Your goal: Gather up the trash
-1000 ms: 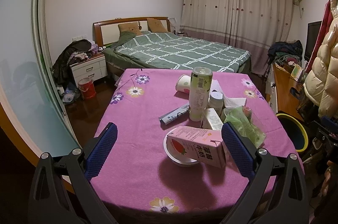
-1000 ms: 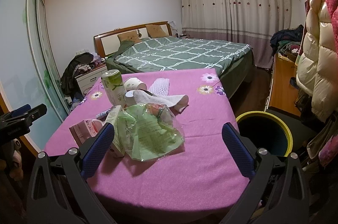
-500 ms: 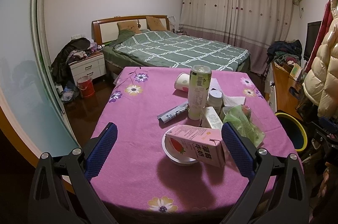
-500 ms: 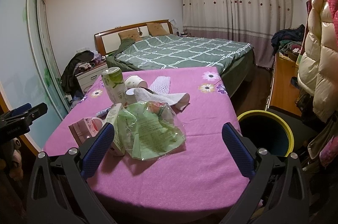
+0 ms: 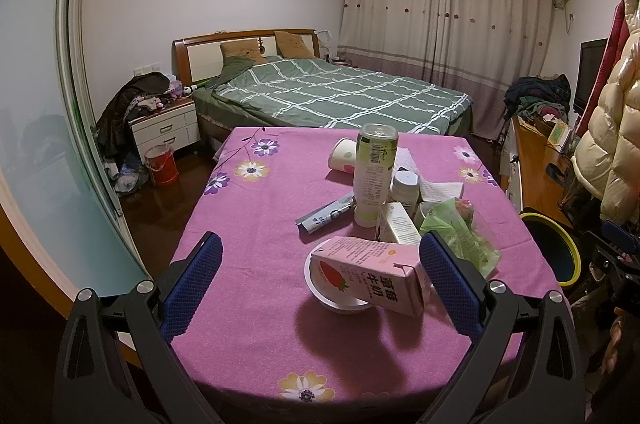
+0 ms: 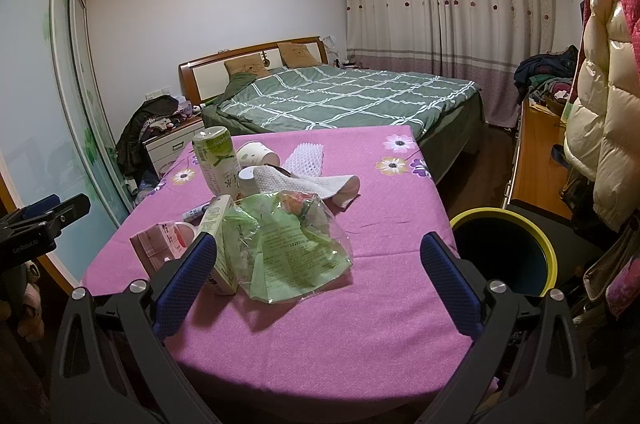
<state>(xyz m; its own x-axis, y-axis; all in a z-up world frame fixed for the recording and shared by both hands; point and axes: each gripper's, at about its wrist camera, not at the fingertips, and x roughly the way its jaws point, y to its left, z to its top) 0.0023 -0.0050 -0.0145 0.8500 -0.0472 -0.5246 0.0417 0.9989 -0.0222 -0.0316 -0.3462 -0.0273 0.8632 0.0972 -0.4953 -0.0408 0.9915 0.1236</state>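
Note:
Trash lies on a table with a purple cloth (image 5: 248, 256). A pink strawberry milk carton (image 5: 370, 274) lies across a white bowl (image 5: 320, 290). Behind stand a tall green-white can (image 5: 374, 176), a small carton (image 5: 398, 224), a white jar (image 5: 405, 186), a grey tube (image 5: 324, 214), a paper cup (image 5: 344, 154) and a green plastic bag (image 6: 292, 244). White foam net (image 6: 306, 156) and a tissue (image 6: 308, 180) lie further back. A yellow-rimmed bin (image 6: 506, 252) stands right of the table. My left gripper (image 5: 320, 284) is open above the near edge, facing the milk carton. My right gripper (image 6: 316, 276) is open, facing the bag.
A bed with a green checked cover (image 5: 340, 96) stands beyond the table. A nightstand (image 5: 166, 130) and a red bucket (image 5: 160, 164) are at the left. A wooden cabinet (image 6: 536, 160) and hanging coats (image 6: 604, 128) are at the right.
Both grippers have drifted slightly: the table and trash sit a little nearer and lower in both views. Both stay open and empty.

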